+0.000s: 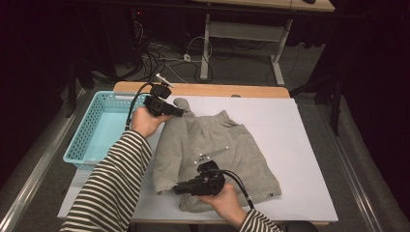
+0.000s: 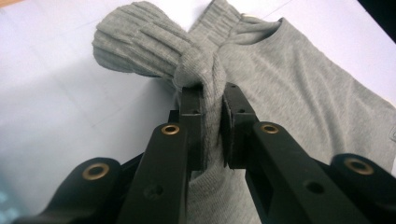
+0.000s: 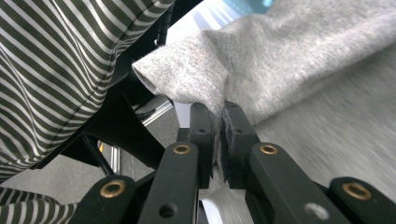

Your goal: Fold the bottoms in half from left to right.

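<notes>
A grey sweater (image 1: 217,154) lies folded on the white table top (image 1: 290,145), its collar toward the far side. My left gripper (image 1: 180,112) is at the sweater's far left corner, shut on a bunched fold of the ribbed sleeve cuff (image 2: 140,44); the knit is squeezed between the jaws in the left gripper view (image 2: 212,116). My right gripper (image 1: 176,190) is at the near left edge, shut on the sweater's edge (image 3: 187,70). In the right gripper view (image 3: 217,135) the cloth rises from between the closed jaws.
A light blue plastic basket (image 1: 82,140) stands at the table's left edge, beside my left hand. A striped sleeve (image 1: 111,188) crosses the near left part of the table. Cables and desk legs (image 1: 208,48) lie on the floor beyond the table.
</notes>
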`<state>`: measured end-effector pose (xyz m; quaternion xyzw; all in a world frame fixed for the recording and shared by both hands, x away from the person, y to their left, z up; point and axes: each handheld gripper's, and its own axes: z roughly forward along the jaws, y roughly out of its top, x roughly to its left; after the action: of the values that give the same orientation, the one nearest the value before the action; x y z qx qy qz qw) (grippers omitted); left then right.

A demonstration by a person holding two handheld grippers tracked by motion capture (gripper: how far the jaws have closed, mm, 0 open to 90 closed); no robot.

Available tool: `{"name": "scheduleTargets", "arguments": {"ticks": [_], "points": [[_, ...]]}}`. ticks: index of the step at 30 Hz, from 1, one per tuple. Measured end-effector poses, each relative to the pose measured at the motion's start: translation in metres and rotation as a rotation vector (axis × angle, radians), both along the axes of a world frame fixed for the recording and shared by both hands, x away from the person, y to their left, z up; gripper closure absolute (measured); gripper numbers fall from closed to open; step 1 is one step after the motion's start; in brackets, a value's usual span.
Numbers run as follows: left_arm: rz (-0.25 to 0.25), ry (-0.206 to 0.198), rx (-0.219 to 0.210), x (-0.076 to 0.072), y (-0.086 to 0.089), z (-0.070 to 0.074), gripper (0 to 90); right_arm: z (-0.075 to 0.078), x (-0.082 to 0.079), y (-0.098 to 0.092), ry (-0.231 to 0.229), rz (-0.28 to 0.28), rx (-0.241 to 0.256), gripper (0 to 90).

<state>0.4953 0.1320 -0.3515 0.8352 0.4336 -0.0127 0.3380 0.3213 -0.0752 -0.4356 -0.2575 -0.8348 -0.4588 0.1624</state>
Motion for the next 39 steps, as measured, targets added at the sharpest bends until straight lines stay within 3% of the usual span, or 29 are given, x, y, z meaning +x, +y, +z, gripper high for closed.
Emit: {"name": "scheduleTargets", "arguments": {"ticks": [12,18,27,36,39], "points": [[0.0,-0.007,-0.012,0.006,-0.028,-0.002,78.7,-0.003,0.0,-0.055,0.029,-0.1,0.03,84.5],[-0.009,-0.025,-0.011,0.01,-0.04,0.001,78.7,-0.003,-0.003,-0.077,0.012,-0.16,0.024,84.5],[-0.029,-0.033,-0.007,0.02,-0.069,-0.009,78.2,-0.002,-0.011,-0.112,-0.018,-0.287,-0.009,84.4],[-0.053,-0.042,0.043,0.033,-0.108,-0.025,76.9,-0.004,-0.021,-0.145,-0.03,-0.415,-0.052,84.2],[-0.062,-0.036,0.079,0.037,-0.122,-0.034,77.0,-0.006,-0.024,-0.155,-0.034,-0.465,-0.077,84.2]]}}
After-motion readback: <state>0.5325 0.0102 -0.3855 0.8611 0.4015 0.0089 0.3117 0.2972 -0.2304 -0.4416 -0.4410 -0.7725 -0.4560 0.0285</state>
